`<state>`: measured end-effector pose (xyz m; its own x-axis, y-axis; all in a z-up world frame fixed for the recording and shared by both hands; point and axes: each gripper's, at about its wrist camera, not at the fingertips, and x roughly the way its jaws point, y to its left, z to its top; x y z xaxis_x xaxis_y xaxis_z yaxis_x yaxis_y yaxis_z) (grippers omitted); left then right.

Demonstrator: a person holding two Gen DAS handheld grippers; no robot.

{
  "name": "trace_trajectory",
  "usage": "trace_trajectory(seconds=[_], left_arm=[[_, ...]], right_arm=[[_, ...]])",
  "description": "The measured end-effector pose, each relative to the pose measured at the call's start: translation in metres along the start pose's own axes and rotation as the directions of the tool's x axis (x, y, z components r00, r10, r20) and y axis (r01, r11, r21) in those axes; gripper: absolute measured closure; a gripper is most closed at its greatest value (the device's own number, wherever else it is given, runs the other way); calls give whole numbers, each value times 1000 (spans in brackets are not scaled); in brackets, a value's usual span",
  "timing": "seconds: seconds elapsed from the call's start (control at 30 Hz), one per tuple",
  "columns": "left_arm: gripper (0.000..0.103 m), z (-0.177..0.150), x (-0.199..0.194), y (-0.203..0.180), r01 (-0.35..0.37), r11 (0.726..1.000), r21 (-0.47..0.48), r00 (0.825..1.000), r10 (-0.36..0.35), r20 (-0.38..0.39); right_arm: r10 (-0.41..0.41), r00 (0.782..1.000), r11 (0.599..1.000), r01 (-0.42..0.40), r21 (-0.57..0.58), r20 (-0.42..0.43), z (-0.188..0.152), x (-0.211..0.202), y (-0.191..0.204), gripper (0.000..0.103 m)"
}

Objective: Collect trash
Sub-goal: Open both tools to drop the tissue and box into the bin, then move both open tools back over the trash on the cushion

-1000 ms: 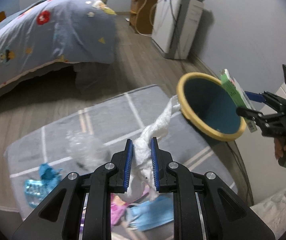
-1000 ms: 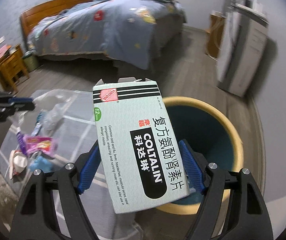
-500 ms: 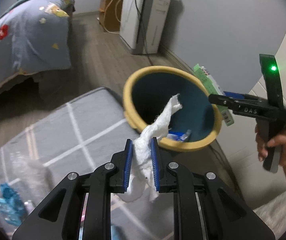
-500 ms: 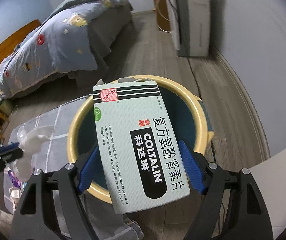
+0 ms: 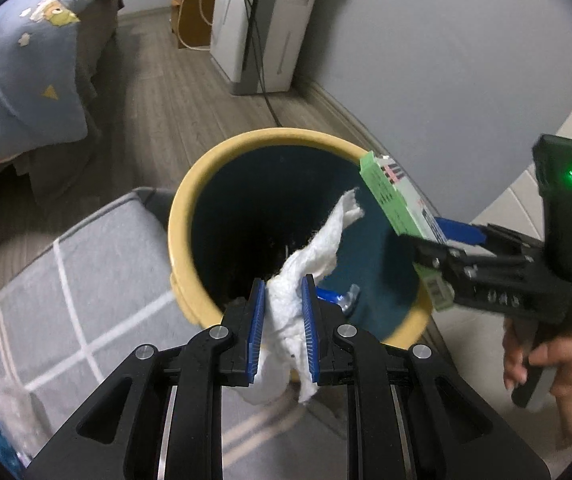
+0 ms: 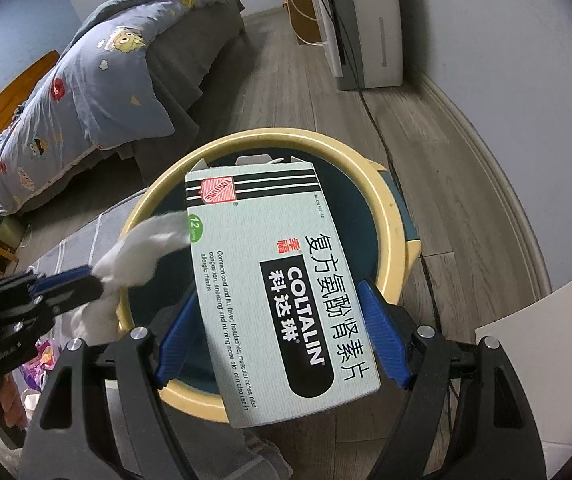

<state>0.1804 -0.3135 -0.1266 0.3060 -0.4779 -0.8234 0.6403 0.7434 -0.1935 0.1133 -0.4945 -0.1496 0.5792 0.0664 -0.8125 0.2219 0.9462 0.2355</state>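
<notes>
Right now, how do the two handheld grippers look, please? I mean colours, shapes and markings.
Both grippers are black, angular frames with silver screw heads and flat blue ribbed pads on the fingers. The right gripper has a pistol-style handle, an upright black block with a lit green light, and faint white lettering on its side. The left gripper looks the same in build.

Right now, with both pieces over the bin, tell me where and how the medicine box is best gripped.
Grip the medicine box across its two long narrow edges near the lower end, coming from behind its printed face, as the right gripper does. It is flat and rigid, so the pads seat squarely there, and the open-flap end hangs free over the yellow-rimmed bin.
</notes>
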Motion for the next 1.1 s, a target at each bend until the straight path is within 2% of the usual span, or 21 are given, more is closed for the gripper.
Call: trace_trajectory(seconds=[0.1, 0.2, 0.23, 0.33, 0.37, 0.53, 0.6, 0.73, 0.8, 0.9, 0.93, 1.1], left_arm=[[85, 11, 6, 5, -18, 1000, -10, 1000, 18, 9], [82, 20, 11, 12, -73, 997, -6, 997, 73, 24], [77, 21, 10, 13, -85, 996, -3, 996, 85, 31], [53, 23, 8, 16, -118, 993, 4, 992, 117, 55], [50, 23, 6, 17, -119, 993, 8, 991, 119, 63], [43, 14, -2, 24, -130, 992, -3, 989, 130, 72], [40, 10, -5, 27, -137, 991, -4, 988, 137, 74], [28, -1, -12, 33, -142, 990, -19, 987, 143, 79], [24, -5, -18, 38, -152, 988, -36, 984, 155, 87], [11, -9, -29, 45, -165, 984, -65, 980, 171, 98], [10, -12, -35, 47, -174, 982, -74, 978, 181, 107], [7, -28, -63, 57, -213, 971, -104, 965, 226, 135]], right_arm=[[-14, 1000, 1000, 14, -12, -5, 5, 7, 0, 27], [-37, 999, 999, 37, -24, 2, 10, 13, 3, 27], [-48, 999, 998, 49, -30, 7, 12, 16, 3, 27], [-77, 997, 996, 78, -53, 17, 20, 26, 6, 28], [-84, 996, 995, 85, -59, 21, 23, 28, 7, 33], [-126, 991, 987, 129, -95, 42, 32, 36, 13, 34], [-115, 993, 989, 118, -90, 41, 30, 36, 13, 33], [-114, 993, 989, 115, -90, 25, 21, 35, 12, 22], [-113, 993, 990, 114, -85, 18, 16, 32, 10, 21], [-107, 994, 992, 108, -59, 17, 10, 22, 6, 9], [-102, 995, 994, 102, -49, 19, 9, 17, 5, 6], [-73, 997, 997, 74, -35, 27, 6, -3, 11, 6]])
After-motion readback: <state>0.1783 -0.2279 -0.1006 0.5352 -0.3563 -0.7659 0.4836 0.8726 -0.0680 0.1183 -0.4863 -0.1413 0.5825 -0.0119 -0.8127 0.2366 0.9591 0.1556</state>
